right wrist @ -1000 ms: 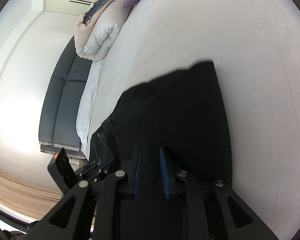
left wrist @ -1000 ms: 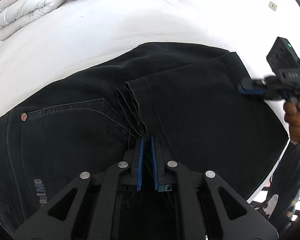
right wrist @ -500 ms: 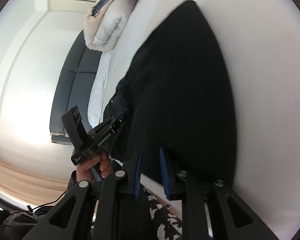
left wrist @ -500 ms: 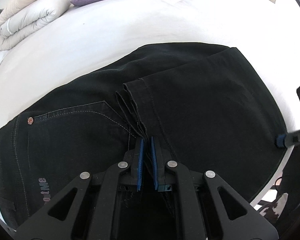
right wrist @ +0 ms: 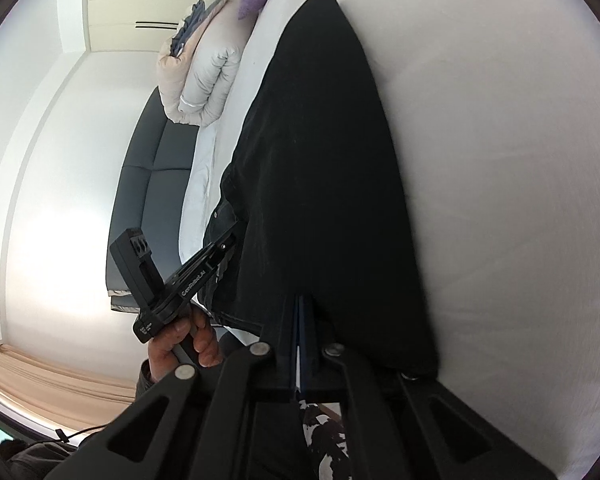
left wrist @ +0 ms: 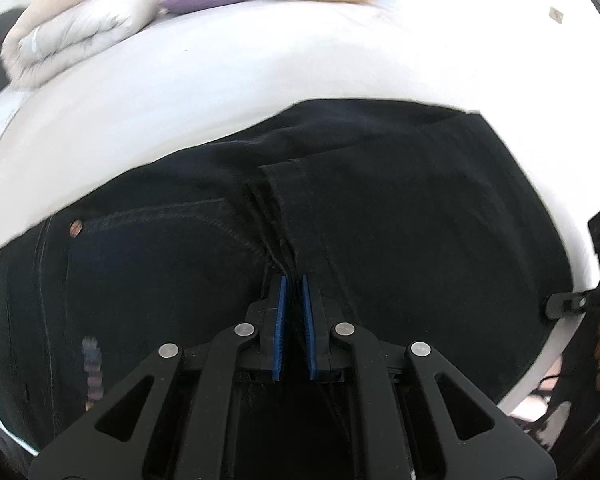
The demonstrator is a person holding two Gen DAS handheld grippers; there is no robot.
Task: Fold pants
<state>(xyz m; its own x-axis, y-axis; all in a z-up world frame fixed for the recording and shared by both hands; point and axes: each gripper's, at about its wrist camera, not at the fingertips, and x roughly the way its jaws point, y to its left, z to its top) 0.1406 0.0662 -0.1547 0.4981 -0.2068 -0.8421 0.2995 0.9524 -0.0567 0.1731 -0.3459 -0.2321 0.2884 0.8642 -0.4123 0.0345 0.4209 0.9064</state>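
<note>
Your right gripper (right wrist: 299,312) tips hide in the black pants (left wrist: 380,220), jaws just closed on their edge; your left gripper (left wrist: 294,292) clamps the hems.

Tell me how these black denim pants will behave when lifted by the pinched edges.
The black denim pants will probably sag between the left gripper and right gripper. Stacked layers suggest some weight. The hems may slip apart.

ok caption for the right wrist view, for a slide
Right tool pinches the near edge of the black pants on the white bed.
</note>
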